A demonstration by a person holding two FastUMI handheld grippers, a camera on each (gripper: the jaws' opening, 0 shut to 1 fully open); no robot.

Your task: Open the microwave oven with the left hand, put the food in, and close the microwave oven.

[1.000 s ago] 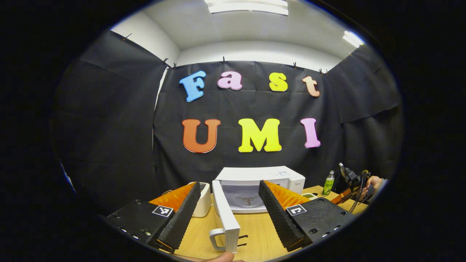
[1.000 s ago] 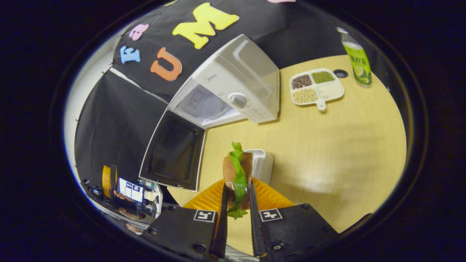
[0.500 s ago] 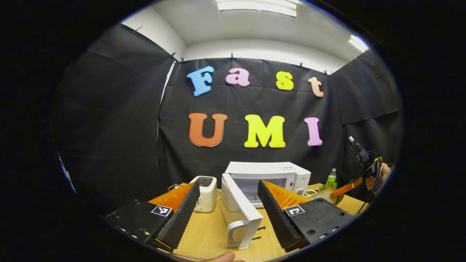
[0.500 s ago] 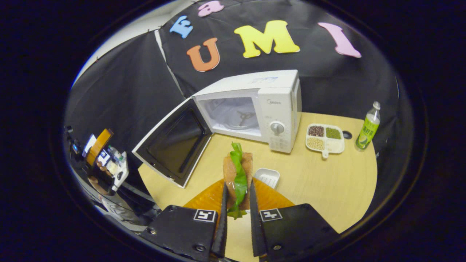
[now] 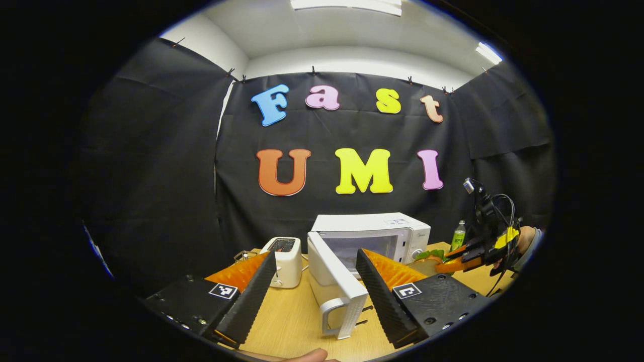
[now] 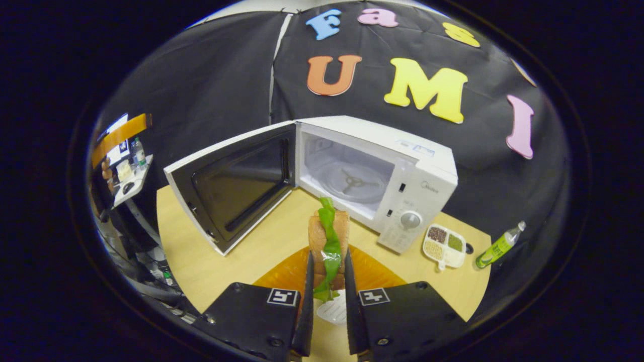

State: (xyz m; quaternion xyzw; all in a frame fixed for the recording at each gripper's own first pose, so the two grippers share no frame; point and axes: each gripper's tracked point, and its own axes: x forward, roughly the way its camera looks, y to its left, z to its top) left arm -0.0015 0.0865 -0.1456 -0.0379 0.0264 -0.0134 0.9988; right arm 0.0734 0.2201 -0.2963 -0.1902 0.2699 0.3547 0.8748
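Observation:
The white microwave (image 5: 375, 232) stands on the wooden table with its door (image 5: 336, 286) swung wide open to the left. My left gripper (image 5: 316, 254) is open and hangs in front of the door's edge without touching it. The right gripper view shows the microwave (image 6: 422, 166), its dark-windowed door (image 6: 236, 183) and the bare turntable (image 6: 352, 182) inside. My right gripper (image 6: 328, 261) is shut on a sandwich (image 6: 329, 235) of brown bread and green lettuce, held upright above the table just before the opening. The left gripper view catches that sandwich (image 5: 427, 256) at the right, beside the microwave.
A white toaster (image 5: 284, 260) stands left of the door. Right of the microwave lie a divided tray of beans (image 6: 444, 246) and a green bottle (image 6: 498, 246). A small white dish (image 6: 332, 311) sits under my right gripper. The wooden table (image 6: 251, 251) is bare before the door.
The right gripper has carried the sandwich up to the front of the open microwave. The left gripper has drawn back slightly from the door and stays open.

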